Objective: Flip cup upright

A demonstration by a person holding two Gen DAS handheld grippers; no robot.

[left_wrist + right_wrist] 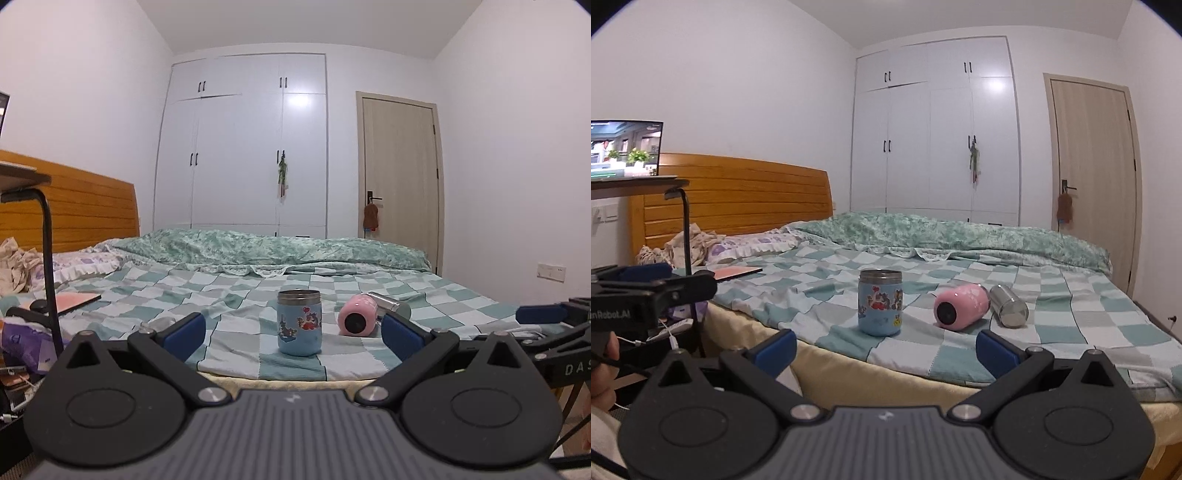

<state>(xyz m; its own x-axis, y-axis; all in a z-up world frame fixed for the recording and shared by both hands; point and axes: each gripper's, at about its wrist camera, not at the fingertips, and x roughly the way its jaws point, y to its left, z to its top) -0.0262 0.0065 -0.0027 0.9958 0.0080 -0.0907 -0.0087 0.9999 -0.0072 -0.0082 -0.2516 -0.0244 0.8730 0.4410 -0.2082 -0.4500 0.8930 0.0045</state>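
A blue cartoon-print cup (pixel 299 322) (pixel 881 308) stands upright on the checked bed sheet, open steel rim up. A pink cup (pixel 357 314) (pixel 960 306) lies on its side to its right, dark base facing me. A steel cup (pixel 388 302) (pixel 1008 305) lies on its side just beyond the pink one. My left gripper (pixel 291 334) is open and empty, short of the bed edge in front of the blue cup. My right gripper (pixel 886 349) is open and empty, also short of the bed edge.
The bed (pixel 1089 332) has a folded green quilt (pixel 277 247) at the back and a wooden headboard (pixel 738 199) at left. A side table with a black stand (pixel 50 266) and a screen (pixel 626 147) stands left of the bed. A tablet (pixel 737 273) lies on the sheet.
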